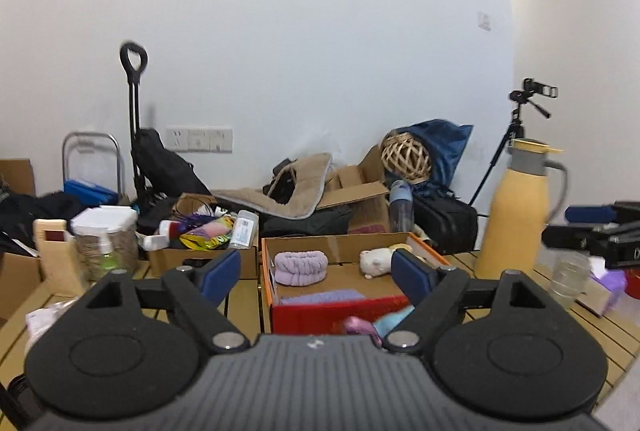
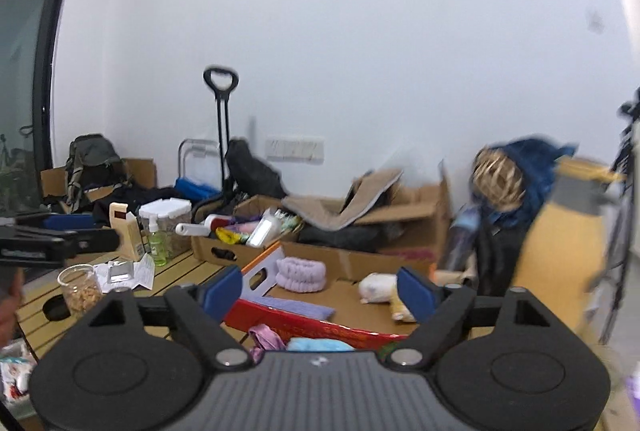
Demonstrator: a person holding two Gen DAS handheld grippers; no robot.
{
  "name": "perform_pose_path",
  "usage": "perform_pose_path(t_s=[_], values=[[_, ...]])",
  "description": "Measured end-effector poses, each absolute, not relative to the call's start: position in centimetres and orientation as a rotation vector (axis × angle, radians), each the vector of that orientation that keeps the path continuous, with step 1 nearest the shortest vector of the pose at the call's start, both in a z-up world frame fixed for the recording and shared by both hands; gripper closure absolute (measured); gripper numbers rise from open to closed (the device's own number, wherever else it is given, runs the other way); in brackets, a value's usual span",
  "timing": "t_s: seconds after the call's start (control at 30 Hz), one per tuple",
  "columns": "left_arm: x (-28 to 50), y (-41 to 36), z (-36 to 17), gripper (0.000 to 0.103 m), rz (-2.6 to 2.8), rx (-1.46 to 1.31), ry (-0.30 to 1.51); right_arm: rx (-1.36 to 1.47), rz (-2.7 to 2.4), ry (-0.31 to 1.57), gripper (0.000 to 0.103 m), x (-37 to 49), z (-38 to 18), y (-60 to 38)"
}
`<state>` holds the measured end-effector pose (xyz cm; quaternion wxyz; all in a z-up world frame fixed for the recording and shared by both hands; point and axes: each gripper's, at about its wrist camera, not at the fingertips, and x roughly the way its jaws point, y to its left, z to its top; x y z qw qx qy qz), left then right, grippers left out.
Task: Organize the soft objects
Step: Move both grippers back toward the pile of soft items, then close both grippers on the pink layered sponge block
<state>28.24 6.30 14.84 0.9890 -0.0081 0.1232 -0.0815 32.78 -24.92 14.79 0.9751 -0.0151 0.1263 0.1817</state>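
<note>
From your left wrist view, the left gripper is spread wide with nothing between its blue pads, hanging above the near wall of the red box. That wall sits right under the fingertips; between the pads there is open air over the box's cardboard floor. To the right, the yellow jug stands on the slatted table just beside the box, with a glass near it. To the left, a brown box of bottles and packets sits close against the red box's side. Inside the red box you have a lilac headband at the back left, a white plush at the back right, and a purple cloth flat near the front. A pink item and a light blue item lie at the front wall; whether inside or outside it I cannot tell.

From your right wrist view, the right gripper is likewise released and empty, over the box's near corner. The headband, plush and purple cloth lie apart on the floor. The pink piece and blue piece sit below the red wall. A jar stands on the table to the left, well apart from the box.
</note>
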Motion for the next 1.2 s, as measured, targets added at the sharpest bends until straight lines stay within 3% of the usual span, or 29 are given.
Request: perform_pose_path(t_s=[0.17, 0.23, 0.37, 0.5, 0.7, 0.97, 1.03, 1.1, 1.17, 1.2], values=[[19.1, 5.9, 12.8, 0.01, -0.164, -0.032, 0.207, -0.011, 0.303, 0.152, 0.008, 23.0, 13.4, -26.4], [15.5, 5.9, 11.3, 0.005, -0.165, -0.042, 0.188, 0.014, 0.297, 0.135, 0.0, 19.1, 12.1, -26.7], [10.0, 5.8, 7.8, 0.002, -0.168, 0.009, 0.136, 0.083, 0.248, 0.103, 0.0, 12.4, 7.0, -26.1], [9.0, 6.6, 5.8, 0.002, -0.184, -0.046, 0.217, 0.032, 0.248, 0.15, 0.0, 9.9, 2.7, -24.5], [9.8, 6.6, 4.5, 0.002, -0.175, -0.068, 0.244, 0.061, 0.332, 0.229, 0.0, 9.9, 1.2, -22.6], [13.4, 6.9, 2.4, 0.002, -0.21, -0.141, 0.293, 0.137, 0.357, 0.336, 0.01, 12.9, -0.7, -22.3], [15.6, 7.2, 2.0, 0.002, -0.208, -0.149, 0.3, 0.176, 0.379, 0.377, 0.022, 15.1, -1.0, -22.0], [18.5, 7.7, 1.7, 0.007, -0.202, -0.172, 0.319, 0.218, 0.414, 0.412, 0.028, 17.4, -1.3, -21.4], [22.2, 8.5, 1.4, 0.024, -0.206, -0.232, 0.358, 0.248, 0.446, 0.439, 0.033, 20.4, -1.6, -20.4], [24.0, 8.9, 1.2, 0.027, -0.211, -0.265, 0.382, 0.26, 0.453, 0.449, 0.038, 21.9, -1.7, -19.9]])
